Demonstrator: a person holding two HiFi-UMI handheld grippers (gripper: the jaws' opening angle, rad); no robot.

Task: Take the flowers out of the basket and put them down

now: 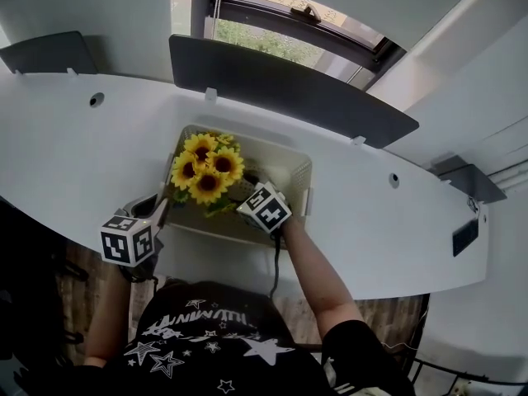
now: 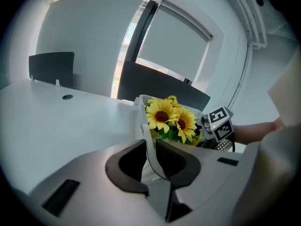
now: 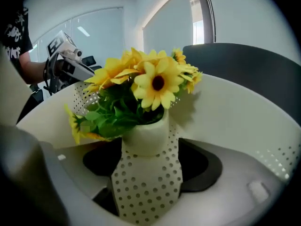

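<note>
We see the basket [image 1: 290, 165], white and perforated, standing on the pale curved table [image 1: 74, 147] near its front edge. The flowers [image 1: 206, 170], a bunch of yellow sunflowers with green leaves, are inside it. They stand upright in the basket's left half, with the blooms rising above the rim. In the right gripper view their stems go down into a cream pot [image 3: 145, 138].

Our left claw [image 2: 151, 150] is at the basket's left side. The thin side wall runs up between its two dark jaws, which are drawn in close on either side, so the claw is clamped on that wall. From the head view, this claw sits just outside the basket, beside the flowers.

Our right claw [image 3: 146, 160] reaches into the basket from the near side and tilts downward, its marker cube just right of the blooms. Its jaws stand apart, with the pot in the gap near their tips. We cannot see either pad pressing on it. A dotted white surface fills the rest of the gap, and we cannot tell whether that is the basket's floor or its wall.

A forearm [image 1: 318, 275] stretches over the table edge behind the right claw. A dark screen [image 1: 289, 85] stands along the table's far edge, beyond the basket.
</note>
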